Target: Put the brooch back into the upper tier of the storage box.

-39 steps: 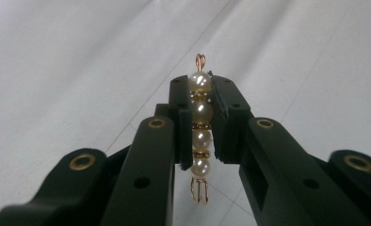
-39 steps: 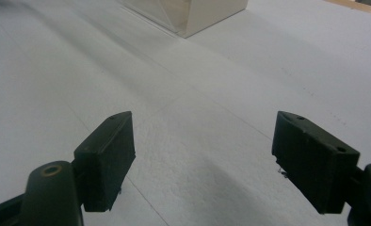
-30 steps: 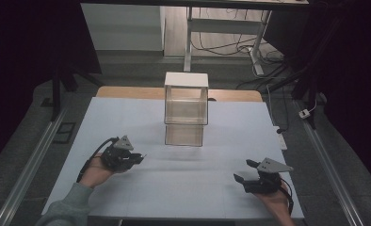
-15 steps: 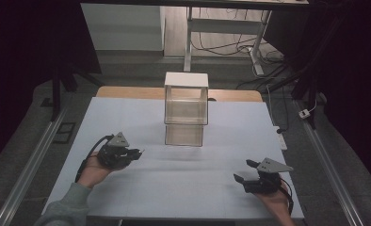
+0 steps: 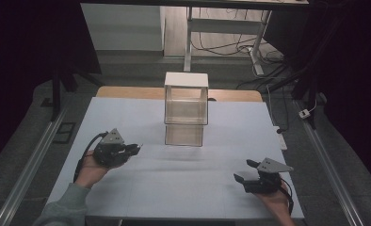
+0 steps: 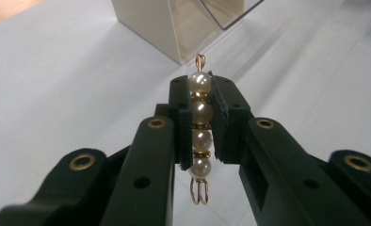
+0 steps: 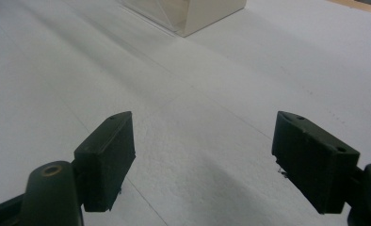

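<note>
We see a wide white table [image 5: 183, 188] from above, with a tall see-through plastic box with a white top [image 5: 186, 108] standing near the middle, toward the far side.

Our left hand [image 5: 90, 170] comes in from the bottom left, in a grey-green sleeve [image 5: 63, 209]. It holds the left black claw [image 5: 135, 149] low over the table, and the claw points to the right, toward the foot of the box but apart from it. In the left gripper view, the left claw [image 6: 201, 125] is squeezed tight on a short string of four white pearls with little gold rings between them [image 6: 200, 127]. The pearl string stands up straight between the two black pads. One gold wire loop sticks out above the top pearl and another hangs below the bottom pearl. Past the pearls we see a cream corner of the box [image 6: 174, 26].

Our right hand [image 5: 275, 202] comes in from the bottom right, near the front corner of the table. It holds the right black claw [image 5: 245, 171], which points left. In the right gripper view, the right claw [image 7: 216, 160] is spread wide with nothing in it, and there is bare white table [image 7: 197, 94] between its two pads. It is well apart from the box [image 7: 197, 12] and from the left claw.
</note>
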